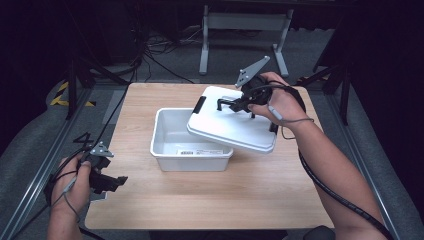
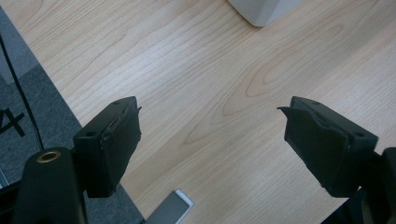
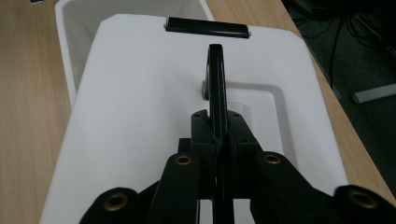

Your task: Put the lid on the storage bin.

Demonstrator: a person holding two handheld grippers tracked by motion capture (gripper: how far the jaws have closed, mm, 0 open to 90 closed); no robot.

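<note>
- Two hand-held grippers were over the wooden table (image 1: 260, 200); a white bin (image 1: 170, 137) sat near its middle.
- Right gripper (image 1: 223, 104) was clamped tight on the black handle (image 3: 215, 79) of the white lid (image 1: 235, 125). In the right gripper view the jaws met on the handle's thin upright bar, pads pressed against both sides of it.
- Lid was held tilted over the bin's right part, covering it partly; the bin's left part stayed open to the camera. Lid's near-right edge hung past the bin's right rim.
- Black latch (image 3: 207, 27) sat at the lid's far edge in the right gripper view, another clip (image 1: 199, 104) at the lid's left end in the high view.
- Bin carried a barcode label (image 1: 186, 152) on its front rim.
- Left gripper (image 1: 121, 180) was at the table's near-left corner, well apart from bin and lid, pointing right.
- Left gripper view showed its jaws spread wide with bare wood between them, nothing held; a corner of the bin (image 2: 261, 11) sat at the top of that view.
</note>
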